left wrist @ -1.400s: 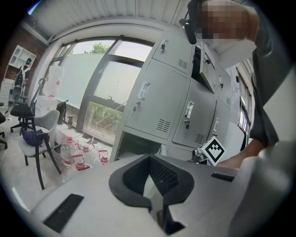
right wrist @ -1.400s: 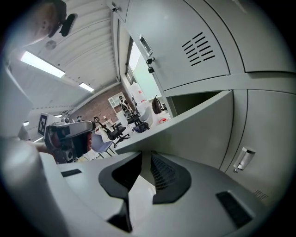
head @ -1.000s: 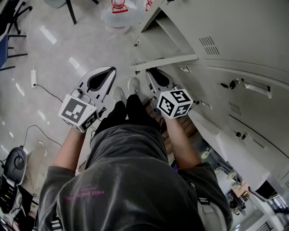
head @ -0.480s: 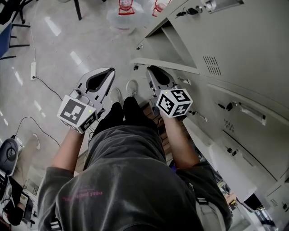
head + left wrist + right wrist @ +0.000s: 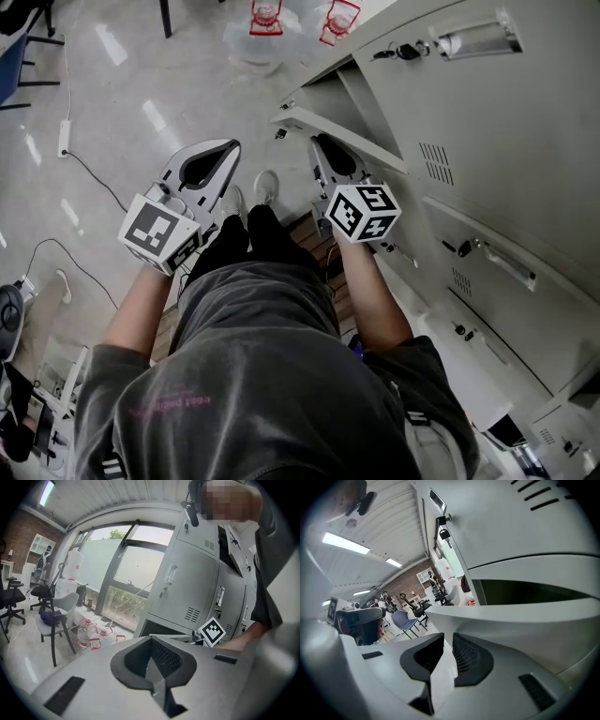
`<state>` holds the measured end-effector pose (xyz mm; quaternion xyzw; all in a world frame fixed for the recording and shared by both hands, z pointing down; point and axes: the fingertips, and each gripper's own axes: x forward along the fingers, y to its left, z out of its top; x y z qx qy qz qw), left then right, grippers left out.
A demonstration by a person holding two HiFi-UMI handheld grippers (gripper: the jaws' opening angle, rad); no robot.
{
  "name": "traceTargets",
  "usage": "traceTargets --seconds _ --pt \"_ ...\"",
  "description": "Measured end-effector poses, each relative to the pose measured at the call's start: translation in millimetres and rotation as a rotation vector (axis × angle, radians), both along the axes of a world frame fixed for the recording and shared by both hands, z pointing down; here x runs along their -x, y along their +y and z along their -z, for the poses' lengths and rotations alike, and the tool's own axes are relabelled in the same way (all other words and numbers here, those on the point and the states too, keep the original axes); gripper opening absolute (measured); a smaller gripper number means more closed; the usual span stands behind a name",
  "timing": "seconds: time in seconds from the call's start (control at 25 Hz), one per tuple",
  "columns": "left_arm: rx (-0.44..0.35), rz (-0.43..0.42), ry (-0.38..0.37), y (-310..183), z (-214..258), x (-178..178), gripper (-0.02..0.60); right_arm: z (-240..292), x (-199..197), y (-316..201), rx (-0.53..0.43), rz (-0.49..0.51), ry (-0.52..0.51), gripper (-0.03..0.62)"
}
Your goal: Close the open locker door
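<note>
Door (image 5: 298, 118): likely light, stiff sheet metal; push near its free edge. Your right gripper (image 5: 447, 638) sits slightly parted, empty; left gripper (image 5: 151, 640) clenched, empty.

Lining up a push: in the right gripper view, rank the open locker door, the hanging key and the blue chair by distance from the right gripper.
1. open locker door, just beyond the right gripper, spreading right.
2. hanging key, upper left, on the next locker front.
3. blue chair, left, far down the room.

Glossy pale floor (image 5: 117, 89), tall windows (image 5: 117, 569).
</note>
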<state>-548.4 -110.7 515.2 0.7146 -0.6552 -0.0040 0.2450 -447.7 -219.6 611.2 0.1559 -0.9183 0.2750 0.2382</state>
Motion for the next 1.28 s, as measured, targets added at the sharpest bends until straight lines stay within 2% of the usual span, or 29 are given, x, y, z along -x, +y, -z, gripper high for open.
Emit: traceTargets --seconds 0.36,1.08,1.28 --pt "-0.005 0.032 -0.005 -20 5 10 0.015 -2 4 -30 -0.020 -0.025 0.018 0.067" --pt "-0.025 0.031 -0.010 -40 -7 9 0.015 -11 2 -68 -0.047 -0.076 0.047 0.067" --pt "0.001 0.048 0.015 -47 -5 7 0.015 -12 2 -74 -0.051 -0.073 0.053 0.067"
